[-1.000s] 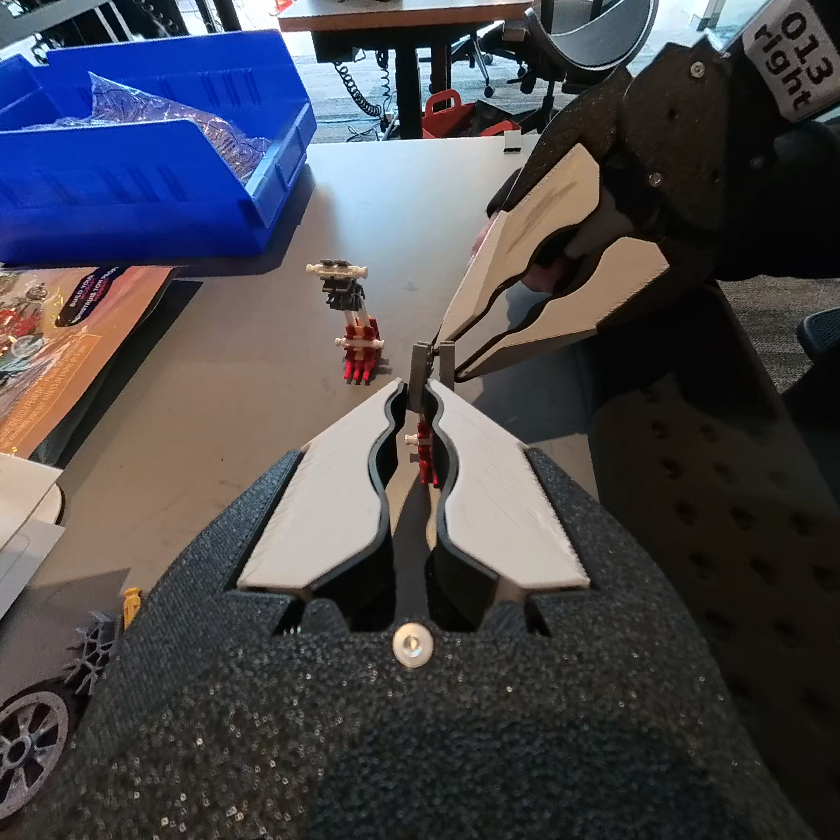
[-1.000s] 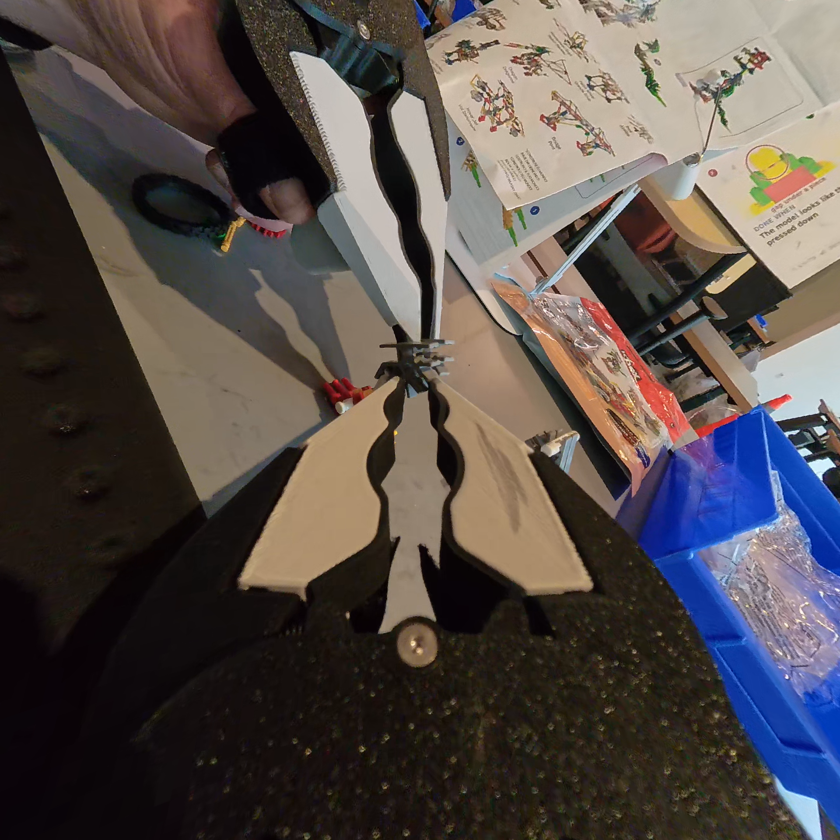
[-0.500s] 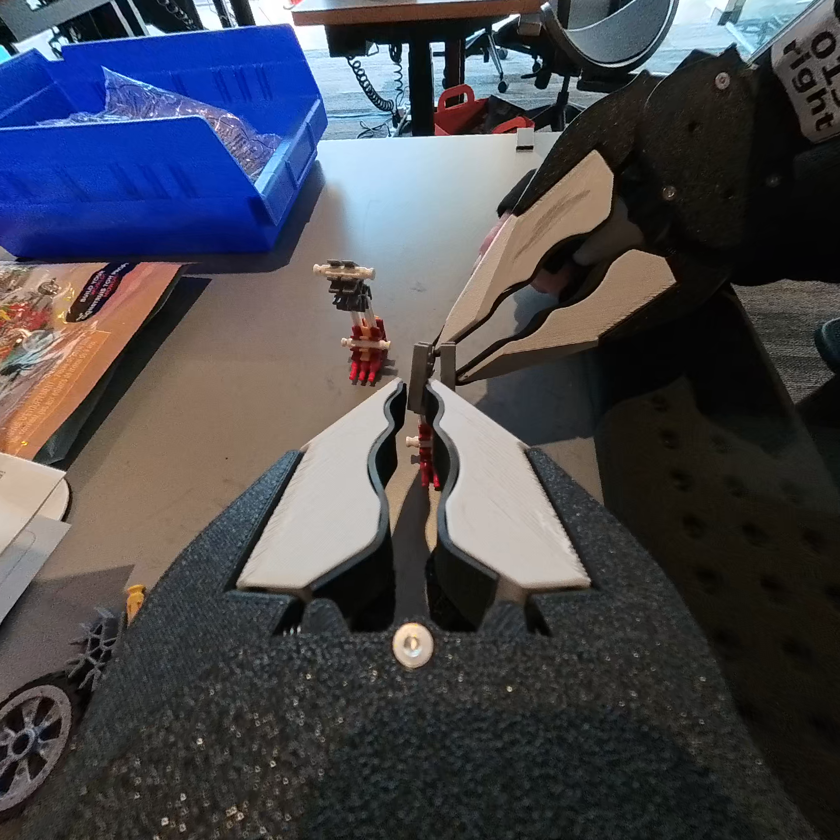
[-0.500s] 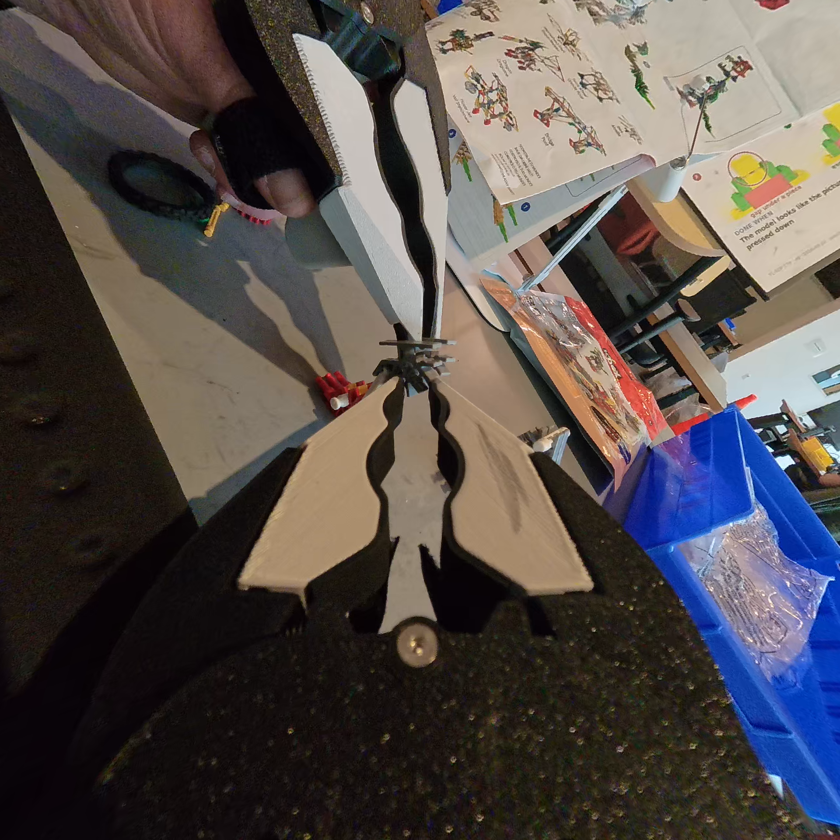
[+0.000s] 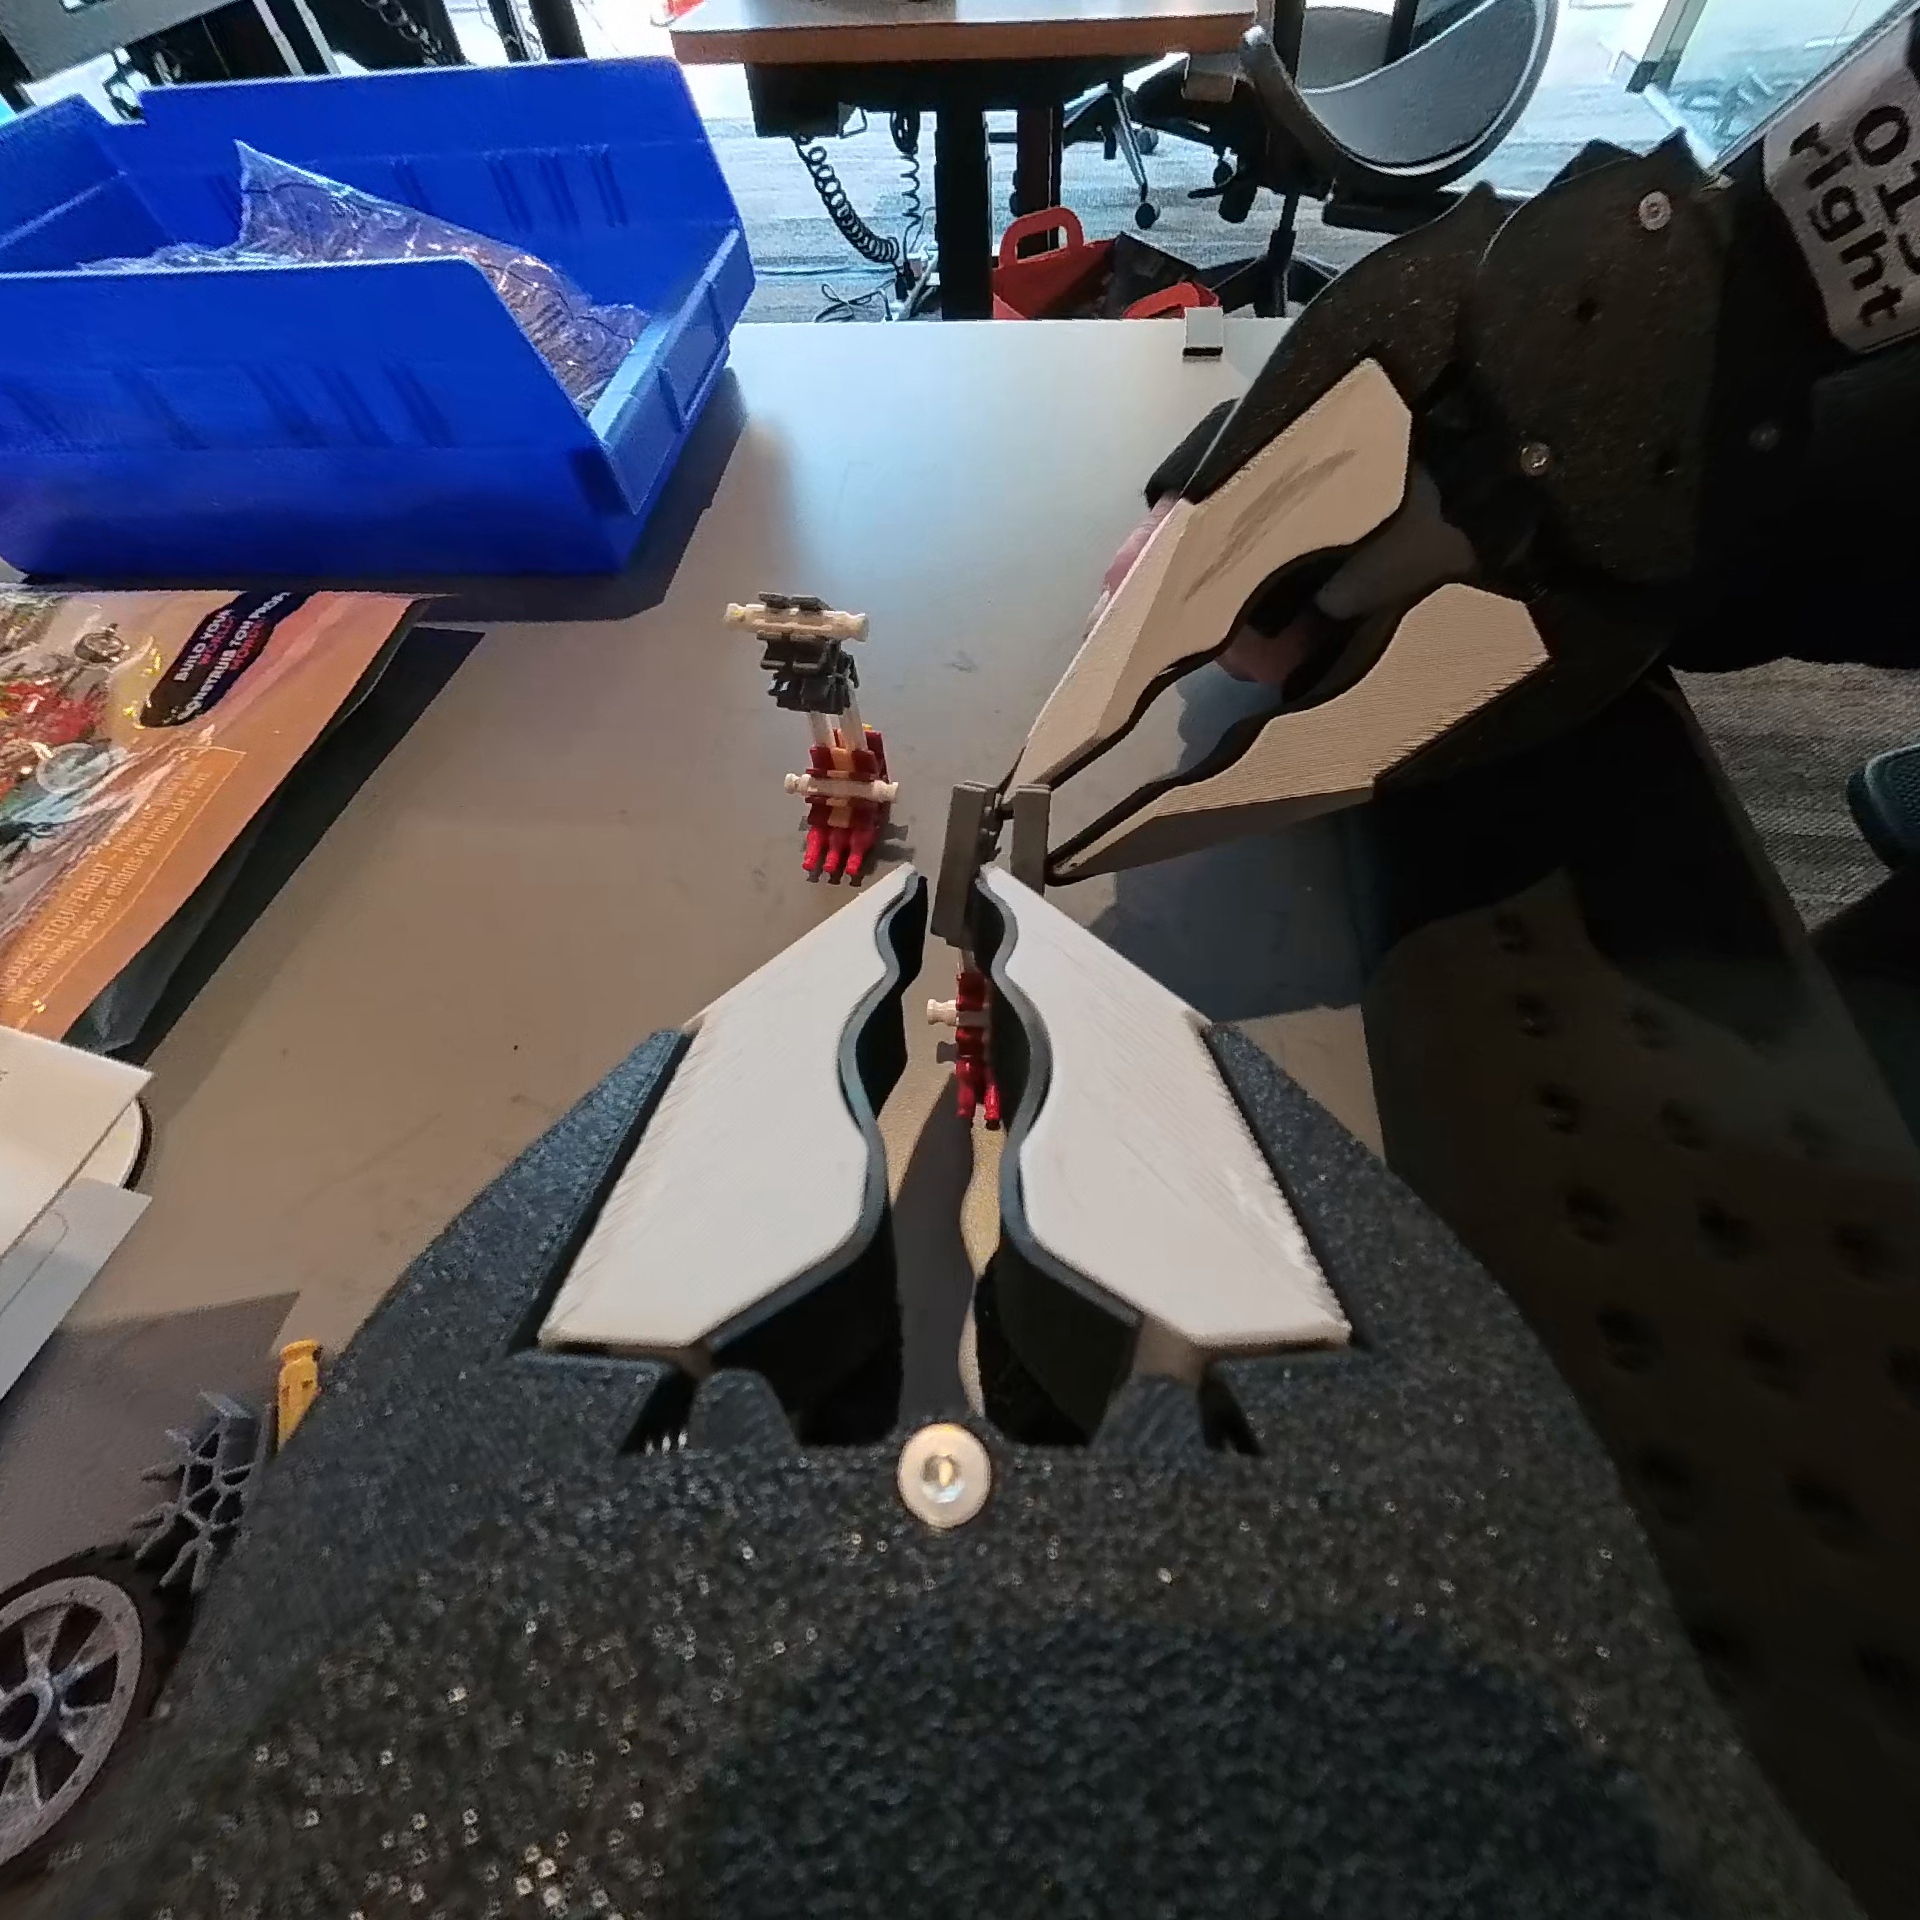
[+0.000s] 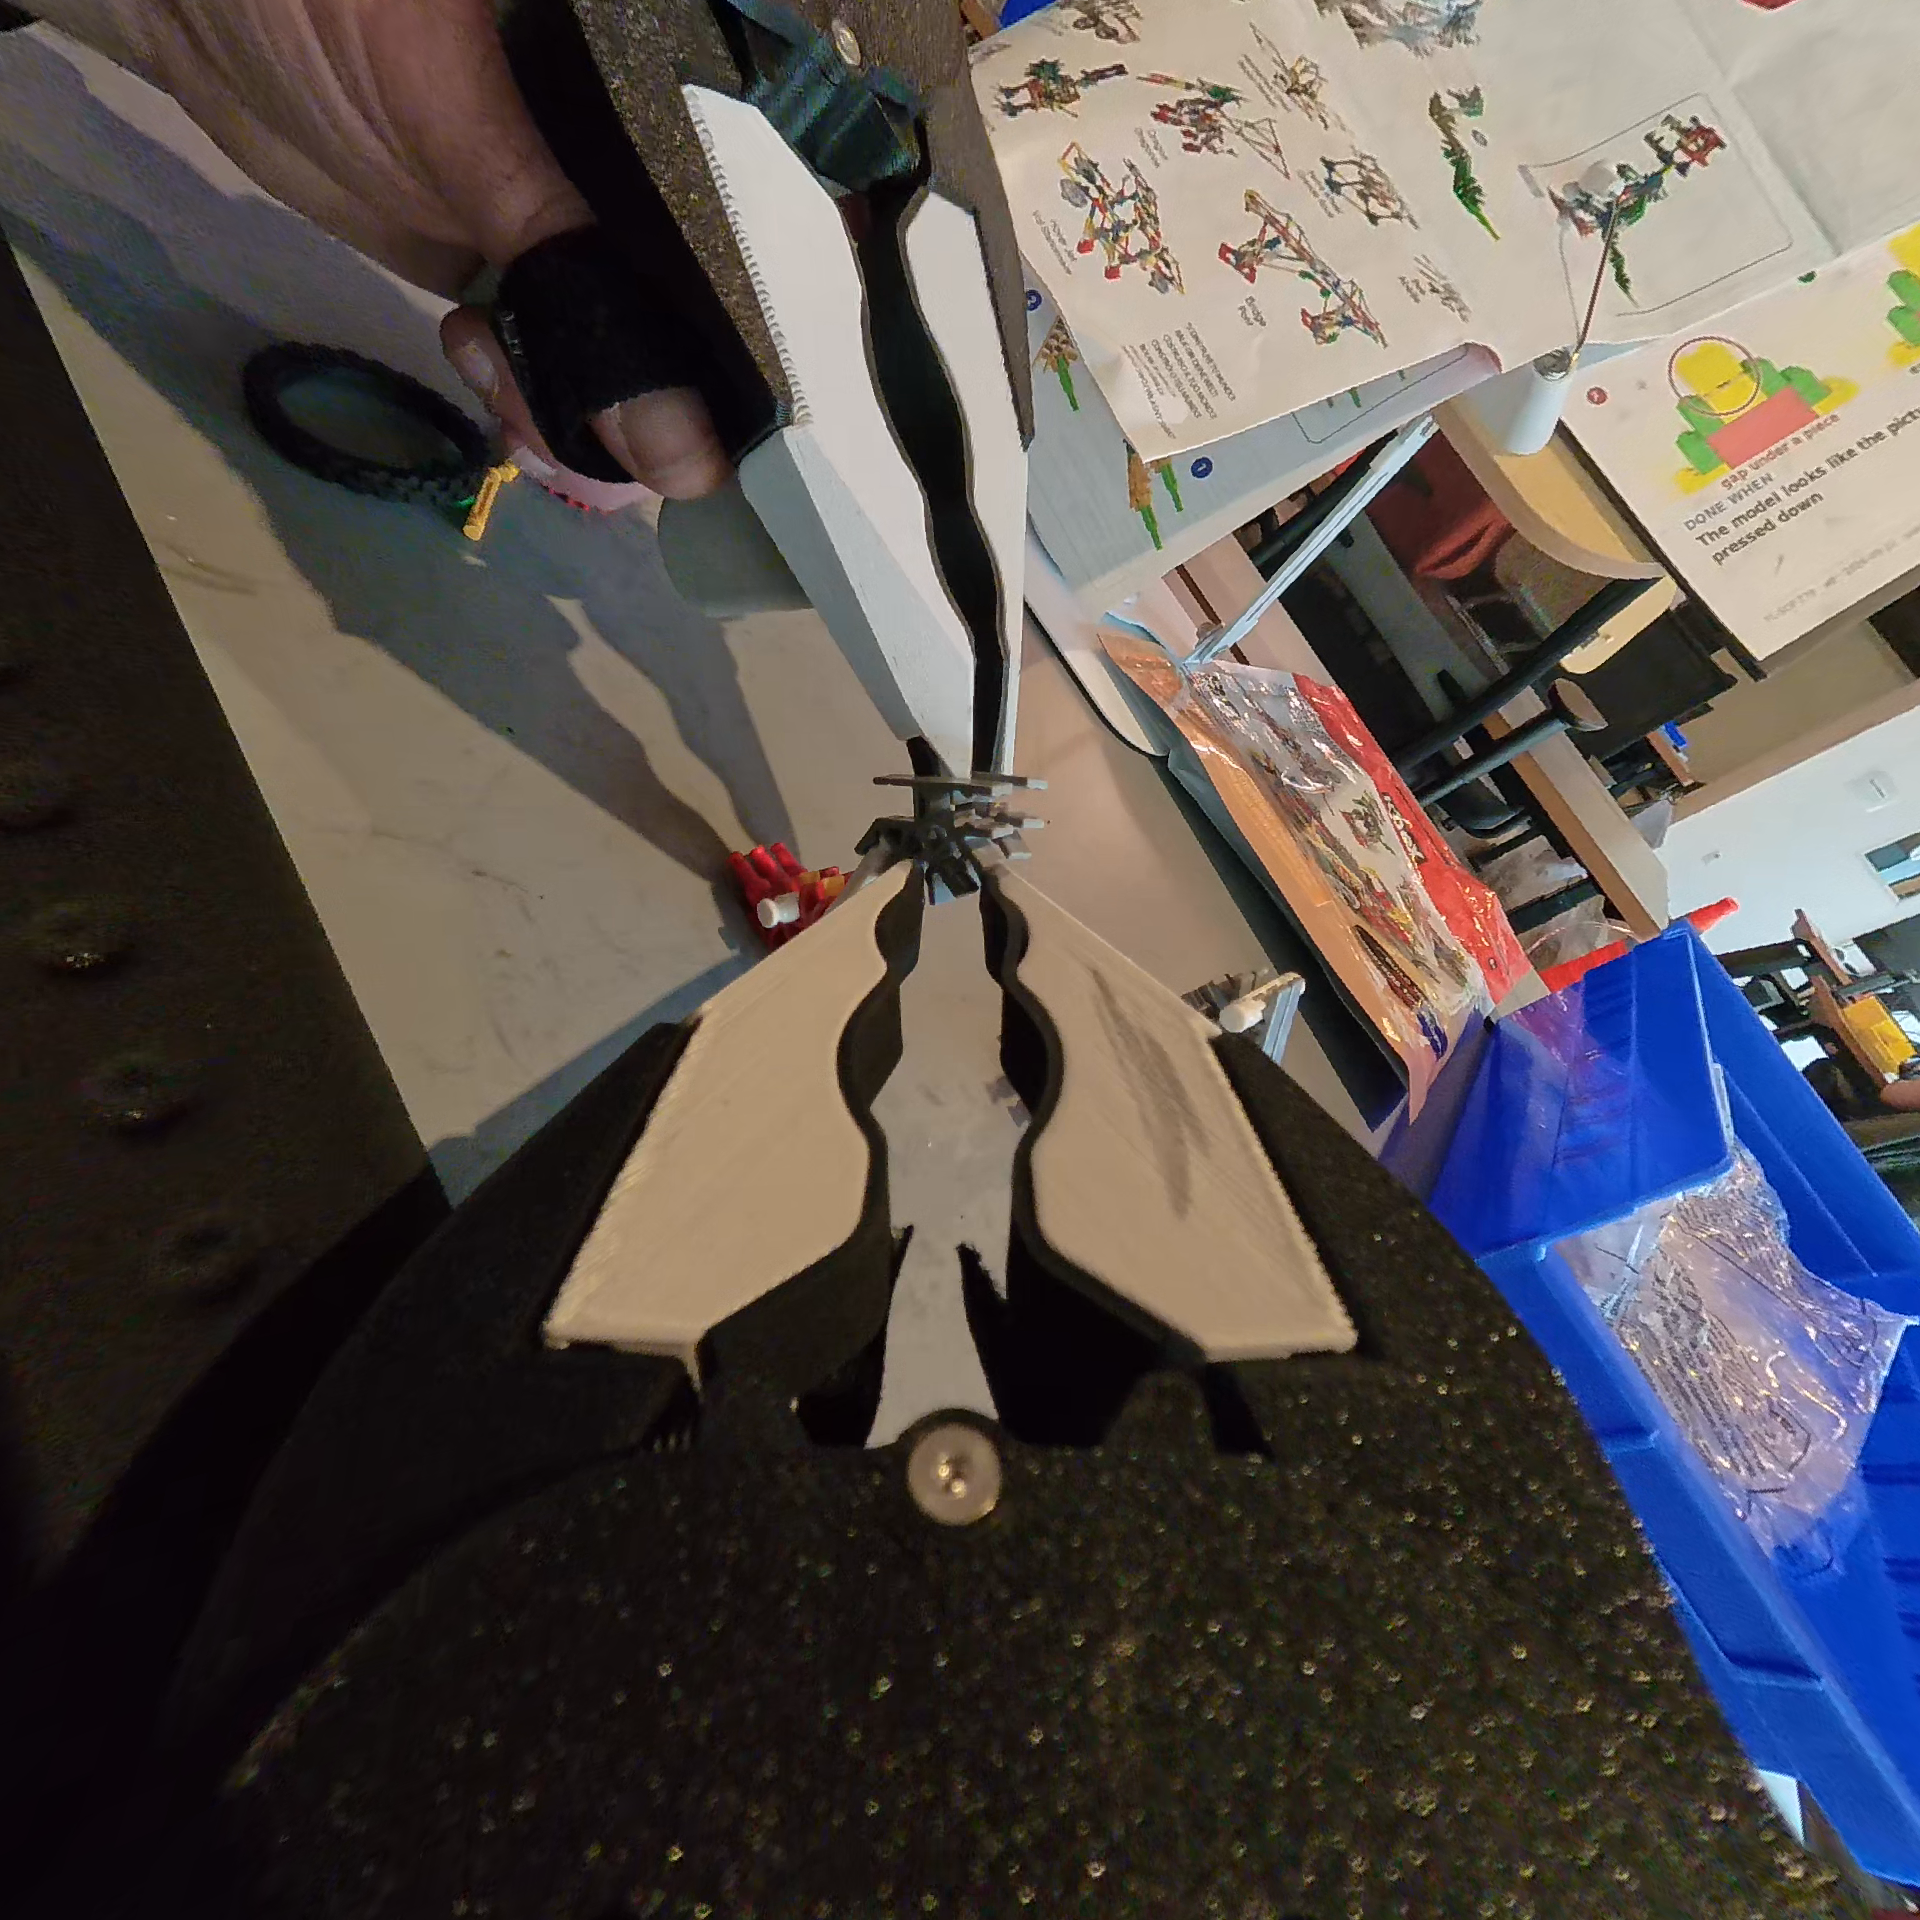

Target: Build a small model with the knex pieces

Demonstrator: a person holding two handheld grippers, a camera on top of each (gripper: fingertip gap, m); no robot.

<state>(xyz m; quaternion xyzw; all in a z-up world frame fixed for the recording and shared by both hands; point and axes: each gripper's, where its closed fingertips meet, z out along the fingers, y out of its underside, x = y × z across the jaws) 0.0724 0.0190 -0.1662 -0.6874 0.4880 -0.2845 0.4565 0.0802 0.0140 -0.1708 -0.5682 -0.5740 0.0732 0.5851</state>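
Observation:
My left gripper (image 5: 951, 896) is shut on a flat grey connector (image 5: 954, 852), held above the table, with red and white pieces (image 5: 971, 1049) hanging below it between my fingers. My right gripper (image 5: 1031, 864) reaches in from the right and is shut on a second grey connector (image 5: 1029, 826) right beside the first. In the right wrist view my right gripper (image 6: 951, 894) pinches the stacked grey spoked connectors (image 6: 956, 826), and the left gripper (image 6: 968, 750) meets them from above. A hand (image 6: 364, 135) holds the left gripper.
A small red, white and grey model (image 5: 826, 727) stands on the grey table (image 5: 987, 468). A blue bin (image 5: 364, 436) with a plastic bag sits far left. There is also a printed bag (image 5: 156, 779), a wheel (image 5: 52, 1683), a grey connector (image 5: 208, 1475), a tyre (image 6: 358, 426) and instruction sheets (image 6: 1351, 208). Less than 4 cm separates the two grippers' tips. The wheel (image 5: 52, 1683) lies around 20 centimeters away from my left fingertips.
Both grippers stay shut with the grey connectors together. The views have shifted only slightly; the bin and small model sit a little further right in the left wrist view.

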